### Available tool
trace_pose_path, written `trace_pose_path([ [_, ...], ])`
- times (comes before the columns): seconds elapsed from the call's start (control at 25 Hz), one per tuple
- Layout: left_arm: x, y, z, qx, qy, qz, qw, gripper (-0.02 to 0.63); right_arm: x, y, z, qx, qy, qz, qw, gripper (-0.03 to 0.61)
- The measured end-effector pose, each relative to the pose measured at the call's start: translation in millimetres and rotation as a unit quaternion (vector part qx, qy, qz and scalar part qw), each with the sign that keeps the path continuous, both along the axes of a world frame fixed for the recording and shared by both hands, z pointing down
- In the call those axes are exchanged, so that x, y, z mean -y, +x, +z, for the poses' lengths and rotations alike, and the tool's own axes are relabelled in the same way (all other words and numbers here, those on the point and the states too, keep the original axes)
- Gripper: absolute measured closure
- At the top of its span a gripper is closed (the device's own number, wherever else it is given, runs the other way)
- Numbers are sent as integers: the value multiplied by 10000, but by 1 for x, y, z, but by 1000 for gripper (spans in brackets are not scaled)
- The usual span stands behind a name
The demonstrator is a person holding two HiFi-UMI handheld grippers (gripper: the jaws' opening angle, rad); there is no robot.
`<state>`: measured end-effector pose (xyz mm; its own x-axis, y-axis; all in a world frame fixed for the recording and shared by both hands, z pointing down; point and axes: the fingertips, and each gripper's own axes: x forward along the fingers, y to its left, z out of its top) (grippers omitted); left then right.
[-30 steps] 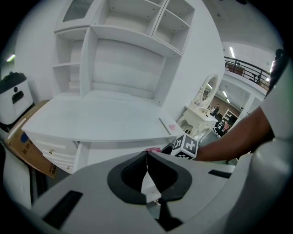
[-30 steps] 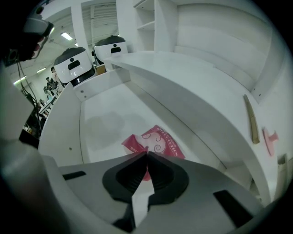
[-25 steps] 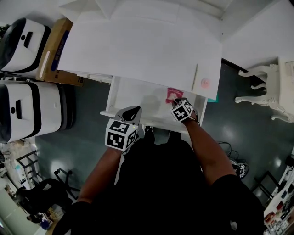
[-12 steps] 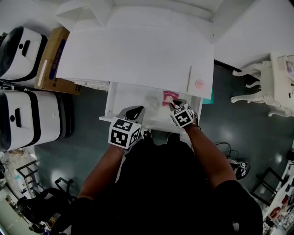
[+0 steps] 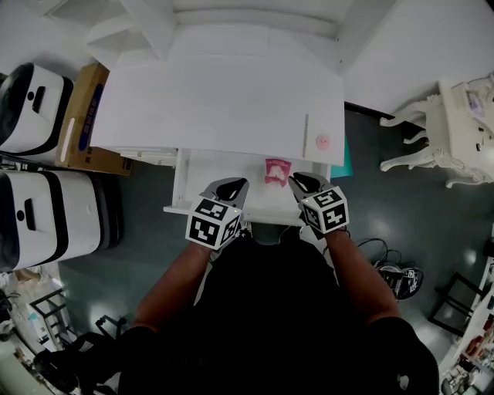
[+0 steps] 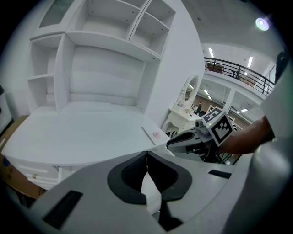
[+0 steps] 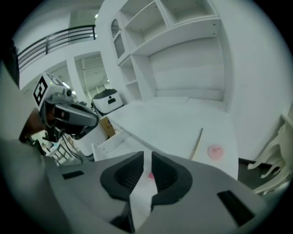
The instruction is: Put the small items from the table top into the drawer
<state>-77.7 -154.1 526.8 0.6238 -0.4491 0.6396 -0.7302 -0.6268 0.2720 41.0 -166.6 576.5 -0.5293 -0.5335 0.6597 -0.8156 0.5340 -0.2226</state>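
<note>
On the white desk top, near its right edge, lie a thin pale stick and a small round pink item; both also show in the right gripper view, stick and pink round item. Below the top the drawer stands pulled out, with a crumpled pink item lying in its right part. My left gripper hovers over the drawer's front, shut and empty. My right gripper is just right of the pink item, apart from it, narrowly open and empty.
A white shelf unit rises at the desk's back. Two white appliances and a cardboard box stand on the floor at the left. A white ornate piece of furniture stands at the right.
My right gripper has drawn back from the crumpled pink item, which stays lying in the drawer. The left gripper has hardly moved.
</note>
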Motion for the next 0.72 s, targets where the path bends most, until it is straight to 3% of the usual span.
trace_pose_path([
  [0.12,5,9,-11,-172,142,42,9997,603,-10,10,-18,491,-11,209,9986,527],
  [0.36,11,19,-19,-210,247,139,9994,603,-24,32,-33,914,-27,607,9940,543],
  [0.72,11,29,-18,-182,194,265,9993,603,-26,46,-43,812,216,705,9940,549],
])
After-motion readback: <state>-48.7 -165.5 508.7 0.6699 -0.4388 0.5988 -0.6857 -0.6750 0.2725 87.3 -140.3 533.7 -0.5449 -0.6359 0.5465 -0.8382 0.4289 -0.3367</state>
